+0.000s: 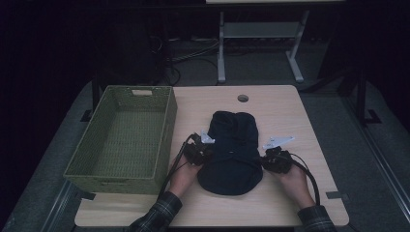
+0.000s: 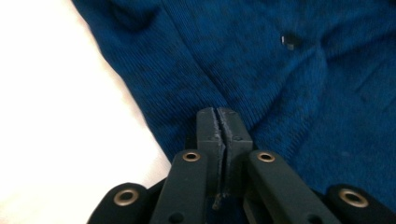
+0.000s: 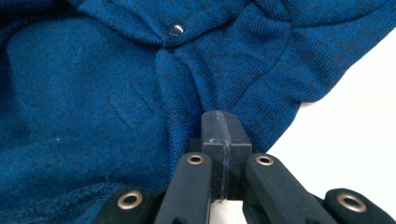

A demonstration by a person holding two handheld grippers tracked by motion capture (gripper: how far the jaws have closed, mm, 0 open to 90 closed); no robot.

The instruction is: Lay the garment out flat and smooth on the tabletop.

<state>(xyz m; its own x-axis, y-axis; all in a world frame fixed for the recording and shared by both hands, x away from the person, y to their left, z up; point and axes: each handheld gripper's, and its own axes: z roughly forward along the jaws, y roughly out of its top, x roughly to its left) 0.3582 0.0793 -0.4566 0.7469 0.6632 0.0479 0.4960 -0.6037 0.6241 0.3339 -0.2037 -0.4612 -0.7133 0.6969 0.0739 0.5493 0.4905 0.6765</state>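
we pinch the blue sweater [image 1: 233, 152] lying in the middle of the desk [image 1: 290, 203]: left gripper [image 1: 197, 152] and right gripper [image 1: 275, 160] both clamp its side edges. next, we think, lift and fold it, maybe toward the basket [image 1: 104, 176] at the left edge.

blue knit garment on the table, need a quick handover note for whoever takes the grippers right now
Left gripper: shut on the left edge of the dark blue knitted garment, fabric pinched between its fingers.
Right gripper: shut on the garment's right edge.
Garment: lying bunched on the light wooden table, mid-table, a snap button showing.
Green woven rectangular basket: to the left, nothing inside.
Done: both sides gripped.
Left: probably fold or lift it, perhaps into the basket.
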